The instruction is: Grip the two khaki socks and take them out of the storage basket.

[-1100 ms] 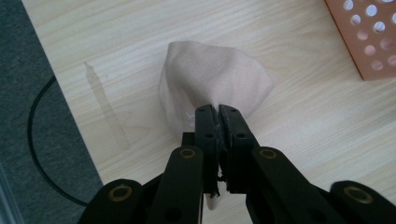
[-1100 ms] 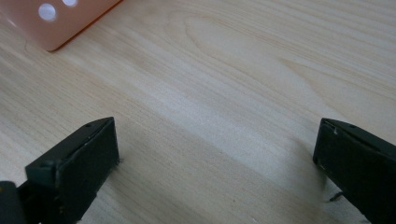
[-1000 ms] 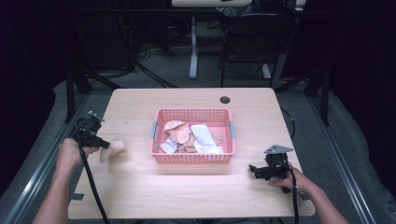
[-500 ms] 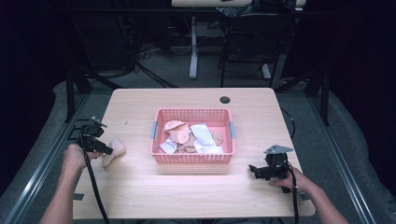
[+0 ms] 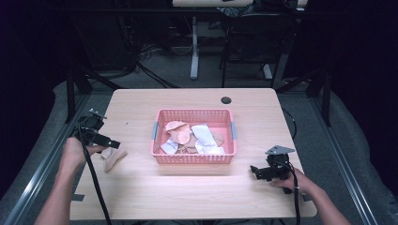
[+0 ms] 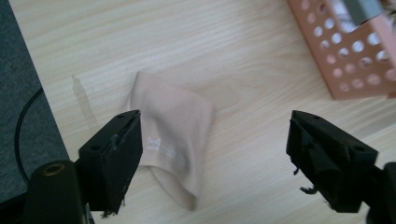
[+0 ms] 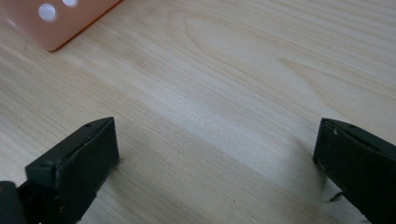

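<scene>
A beige folded sock [image 5: 114, 158] [image 6: 173, 140] lies flat on the wooden table, left of the pink basket [image 5: 193, 159] [image 6: 345, 70]. My left gripper [image 5: 112, 144] [image 6: 210, 163] hovers just above the sock. Its jaws have just been opening and now stand wide apart, with the sock lying free below and between them, touched by neither pad. Near the table's front right, my right gripper [image 5: 254, 171] [image 7: 215, 172] rests low over bare wood, open, with nothing between its jaws. The basket holds several pieces of cloth in beige, white and peach [image 5: 177, 131].
A black round grommet [image 5: 226, 100] sits in the tabletop behind the basket. Black cables trail from both grippers toward the front edge. The table's left edge and a dark floor mat [image 6: 28, 116] lie close to the sock.
The left gripper let go of the sock, which now lies on the table, and the gripper rose a little above it with jaws spread. The right gripper stayed still.
</scene>
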{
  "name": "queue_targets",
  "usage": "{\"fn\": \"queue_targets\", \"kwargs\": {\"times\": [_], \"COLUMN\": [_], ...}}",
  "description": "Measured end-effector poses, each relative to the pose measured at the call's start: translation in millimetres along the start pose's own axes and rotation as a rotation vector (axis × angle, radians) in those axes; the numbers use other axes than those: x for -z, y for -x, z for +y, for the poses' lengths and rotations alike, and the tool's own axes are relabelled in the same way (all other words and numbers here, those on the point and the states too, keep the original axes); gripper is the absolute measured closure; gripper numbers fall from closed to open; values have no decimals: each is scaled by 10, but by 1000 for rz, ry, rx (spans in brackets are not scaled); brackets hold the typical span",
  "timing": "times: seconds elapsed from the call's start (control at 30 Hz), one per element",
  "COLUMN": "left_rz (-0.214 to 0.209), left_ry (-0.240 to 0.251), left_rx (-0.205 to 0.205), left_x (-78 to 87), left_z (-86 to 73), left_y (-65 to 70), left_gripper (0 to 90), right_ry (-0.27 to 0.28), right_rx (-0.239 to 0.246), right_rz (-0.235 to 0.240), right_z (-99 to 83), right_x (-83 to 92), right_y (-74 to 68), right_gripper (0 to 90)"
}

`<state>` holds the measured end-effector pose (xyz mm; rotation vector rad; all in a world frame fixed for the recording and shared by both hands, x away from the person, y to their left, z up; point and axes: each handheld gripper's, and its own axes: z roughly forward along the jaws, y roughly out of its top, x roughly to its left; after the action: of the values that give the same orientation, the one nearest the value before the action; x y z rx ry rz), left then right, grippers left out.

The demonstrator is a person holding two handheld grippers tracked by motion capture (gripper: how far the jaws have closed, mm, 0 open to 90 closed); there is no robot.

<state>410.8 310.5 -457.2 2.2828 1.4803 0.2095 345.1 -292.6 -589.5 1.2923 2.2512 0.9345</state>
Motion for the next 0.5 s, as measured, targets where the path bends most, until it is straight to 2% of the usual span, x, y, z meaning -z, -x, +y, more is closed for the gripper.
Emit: {"fn": "queue_targets", "kwargs": {"times": [0.2,0.5], "left_rz": [2,-12], "left_ry": [42,74], "left_rx": [-47,-136], "left_x": [149,203], "left_z": [164,470], "left_y": [167,476], "left_gripper": [145,129], "right_ry": [3,3], "right_rx": [-3,-3], "right_rz": [0,-1], "right_z": [-1,-2], "right_x": [-2,-2], "right_y": [-2,-2], "right_gripper": [0,0]}}
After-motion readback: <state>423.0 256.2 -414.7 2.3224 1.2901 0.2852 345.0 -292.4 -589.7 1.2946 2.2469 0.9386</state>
